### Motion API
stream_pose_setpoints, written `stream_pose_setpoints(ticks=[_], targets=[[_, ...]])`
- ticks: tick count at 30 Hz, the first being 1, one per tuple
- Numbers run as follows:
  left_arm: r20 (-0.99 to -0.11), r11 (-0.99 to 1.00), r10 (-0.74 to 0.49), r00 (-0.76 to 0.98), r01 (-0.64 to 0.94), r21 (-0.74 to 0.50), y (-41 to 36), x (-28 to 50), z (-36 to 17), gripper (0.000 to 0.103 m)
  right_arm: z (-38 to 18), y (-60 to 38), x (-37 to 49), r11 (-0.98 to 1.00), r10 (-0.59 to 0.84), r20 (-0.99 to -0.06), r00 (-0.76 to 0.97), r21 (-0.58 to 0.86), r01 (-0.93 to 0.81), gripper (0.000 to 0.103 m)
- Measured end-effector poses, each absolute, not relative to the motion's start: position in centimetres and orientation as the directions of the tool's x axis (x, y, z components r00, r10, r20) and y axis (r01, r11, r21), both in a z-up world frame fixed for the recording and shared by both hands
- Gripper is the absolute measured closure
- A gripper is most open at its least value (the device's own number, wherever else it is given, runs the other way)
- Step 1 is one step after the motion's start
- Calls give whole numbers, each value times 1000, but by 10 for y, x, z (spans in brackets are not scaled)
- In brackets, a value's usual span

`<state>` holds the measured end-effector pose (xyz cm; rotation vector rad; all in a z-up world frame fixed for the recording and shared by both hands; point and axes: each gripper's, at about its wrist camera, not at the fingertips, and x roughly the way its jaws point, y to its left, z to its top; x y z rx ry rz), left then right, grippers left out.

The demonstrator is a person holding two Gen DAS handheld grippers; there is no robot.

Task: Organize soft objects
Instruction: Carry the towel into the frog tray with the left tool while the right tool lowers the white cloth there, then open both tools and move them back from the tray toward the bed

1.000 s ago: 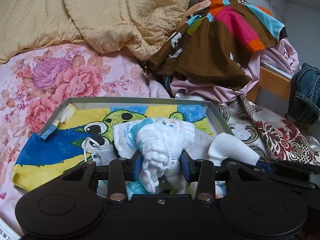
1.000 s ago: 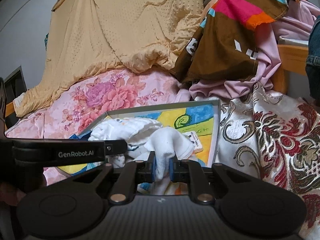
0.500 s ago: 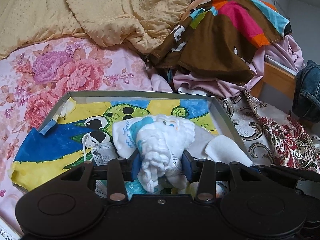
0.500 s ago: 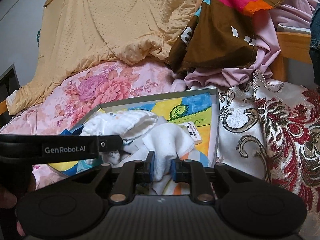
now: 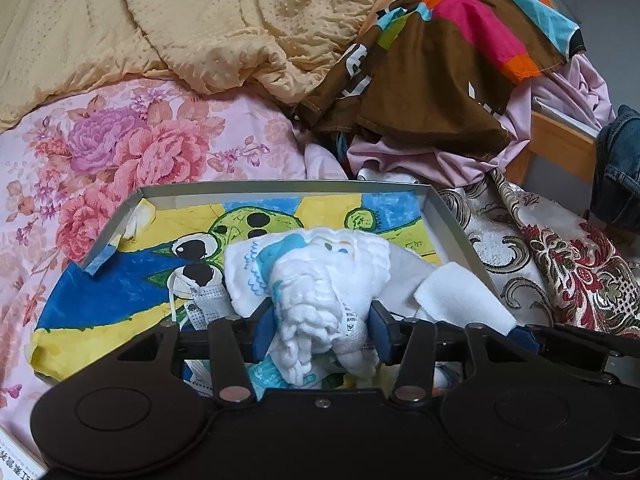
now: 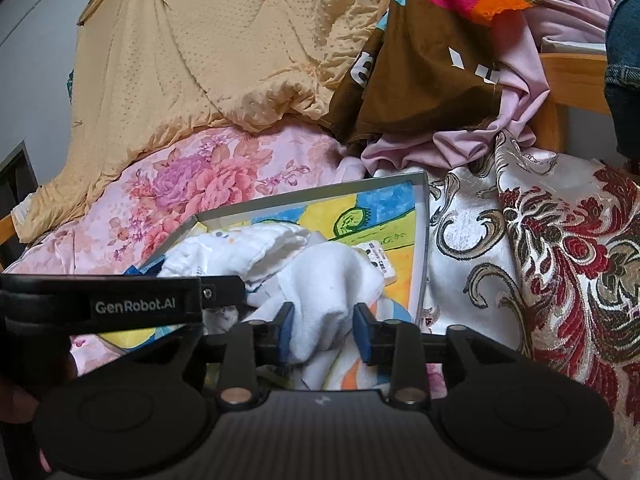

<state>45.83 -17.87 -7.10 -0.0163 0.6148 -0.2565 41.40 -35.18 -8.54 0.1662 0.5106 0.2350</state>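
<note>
A grey tray (image 5: 280,188) with a yellow, blue and green cartoon liner lies on the bed. My left gripper (image 5: 322,332) is shut on a white crinkled muslin cloth (image 5: 316,280) with blue print, held over the tray. My right gripper (image 6: 324,330) has opened; a plain white cloth (image 6: 328,284) lies loosely between its blue pads (image 6: 366,334), over the tray (image 6: 422,240). That white cloth also shows in the left wrist view (image 5: 460,300). The left gripper's body (image 6: 120,304) crosses the right wrist view. A face mask (image 5: 200,296) lies in the tray.
A floral pink sheet (image 5: 120,148) lies left of the tray. A yellow dotted blanket (image 5: 200,32) lies behind. A brown multicoloured garment (image 5: 440,72) and pink cloth (image 5: 440,160) are piled at the back right. A red and white brocade cloth (image 6: 540,240) lies right.
My right gripper's jaws have spread apart, letting go of the white cloth. My left gripper keeps its hold on the muslin cloth, and both views have shifted slightly over the tray.
</note>
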Motion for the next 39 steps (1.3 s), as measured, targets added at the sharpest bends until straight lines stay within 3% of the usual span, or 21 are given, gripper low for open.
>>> stream_pose_setpoints(ticks=[6,10,22,39], targets=[[-576,971,-237,782,211,-114,-174,458,-65,45,-82,-354,412,960,261,-458,850,216,-178,52],[-594,971,-238,769,206,-124,-173,458,-63,40,-81,-358,410,960,256,-459,851,227,-166,37],[-614,976,-218,758,184,-118,-166,443,-48,26,-68,-359,398,957,271,-447,853,220,-189,12],[-564,990,-110,818,138,7,-143,392,-5,8,-38,-358,368,965,254,-404,879,171,-200,0]])
